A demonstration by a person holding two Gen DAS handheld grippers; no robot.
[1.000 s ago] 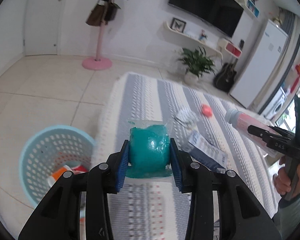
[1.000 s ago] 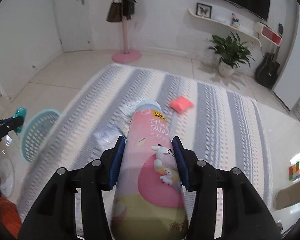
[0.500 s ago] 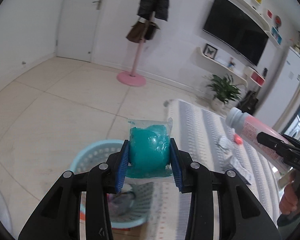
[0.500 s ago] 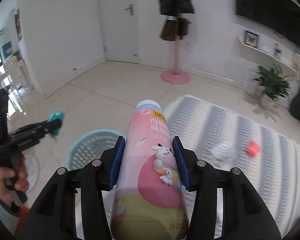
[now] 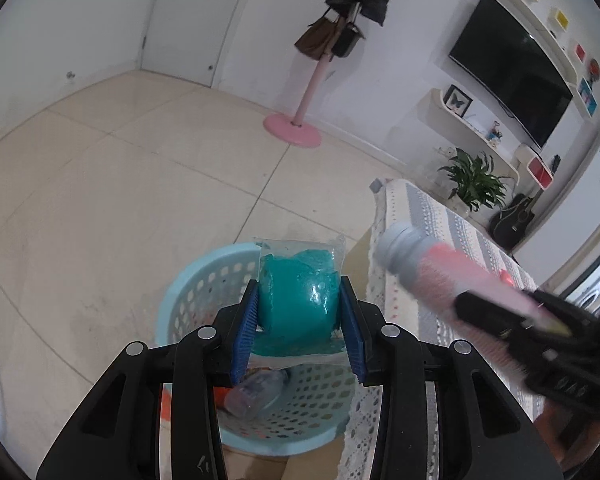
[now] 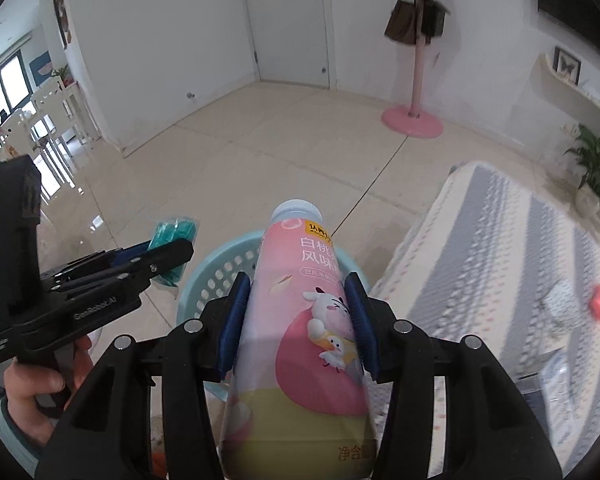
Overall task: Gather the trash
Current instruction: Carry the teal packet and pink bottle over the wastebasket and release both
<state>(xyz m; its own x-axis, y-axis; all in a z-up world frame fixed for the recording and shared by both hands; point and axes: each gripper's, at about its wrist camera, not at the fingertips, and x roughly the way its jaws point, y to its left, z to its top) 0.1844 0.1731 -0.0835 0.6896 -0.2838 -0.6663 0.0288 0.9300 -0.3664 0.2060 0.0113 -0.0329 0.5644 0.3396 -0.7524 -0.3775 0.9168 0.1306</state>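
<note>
Both grippers having swung off the striped rug [image 5: 452,240], left gripper [image 5: 300,328] is clamping the teal packet [image 5: 298,300] over the blue basket [image 5: 204,280], right gripper [image 6: 298,320] pinching the pink bottle [image 6: 300,320] above its rim.

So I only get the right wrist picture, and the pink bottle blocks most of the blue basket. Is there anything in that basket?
Observer: Yes. The left wrist view looks down into the basket, and a clear plastic bottle lies on its floor.
Operator: Anything else in there?
Observer: Something orange next to that bottle, too hidden to name.
Operator: And the teal packet, is it over the basket?
Observer: In the left view, yes. The teal packet, held in the fingers of the left gripper, hangs above the basket's opening.
</note>
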